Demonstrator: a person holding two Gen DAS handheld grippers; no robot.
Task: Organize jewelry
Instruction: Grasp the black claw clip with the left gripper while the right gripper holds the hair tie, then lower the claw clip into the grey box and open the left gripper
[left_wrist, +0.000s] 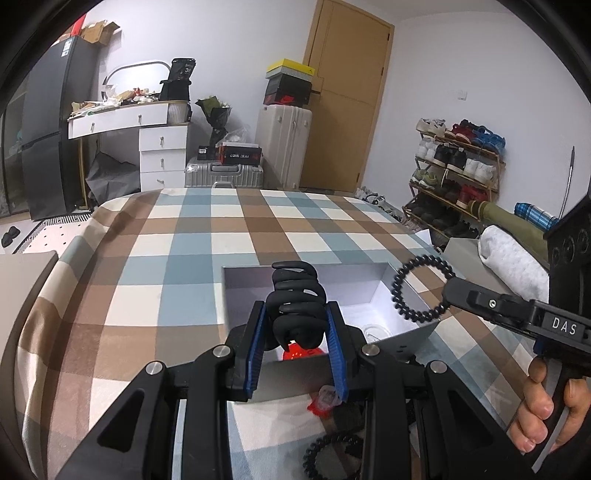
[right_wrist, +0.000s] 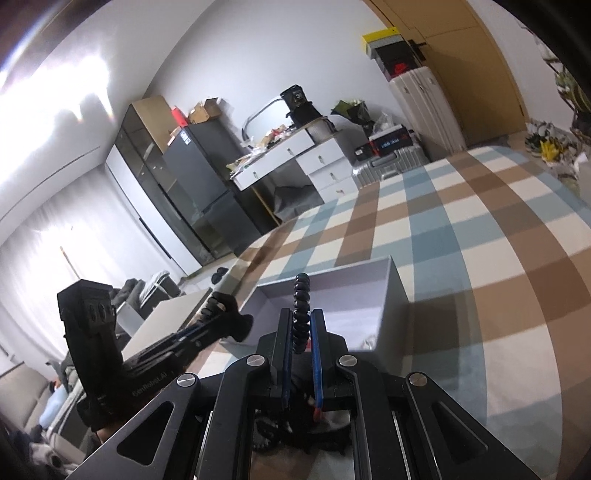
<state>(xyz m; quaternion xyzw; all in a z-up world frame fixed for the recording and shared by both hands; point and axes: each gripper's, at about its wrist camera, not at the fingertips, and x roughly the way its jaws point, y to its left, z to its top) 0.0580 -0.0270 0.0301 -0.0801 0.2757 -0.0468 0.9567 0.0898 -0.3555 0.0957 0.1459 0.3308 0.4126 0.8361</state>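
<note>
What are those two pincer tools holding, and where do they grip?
Left gripper clamps a black claw hair clip by its lower sides; right gripper pinches a black spiral hair tie at its rim.

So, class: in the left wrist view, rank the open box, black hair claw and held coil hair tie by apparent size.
1. open box
2. and 3. black hair claw and coil hair tie: they look alike, and the claw sits nearer the camera, so unranked.
</note>
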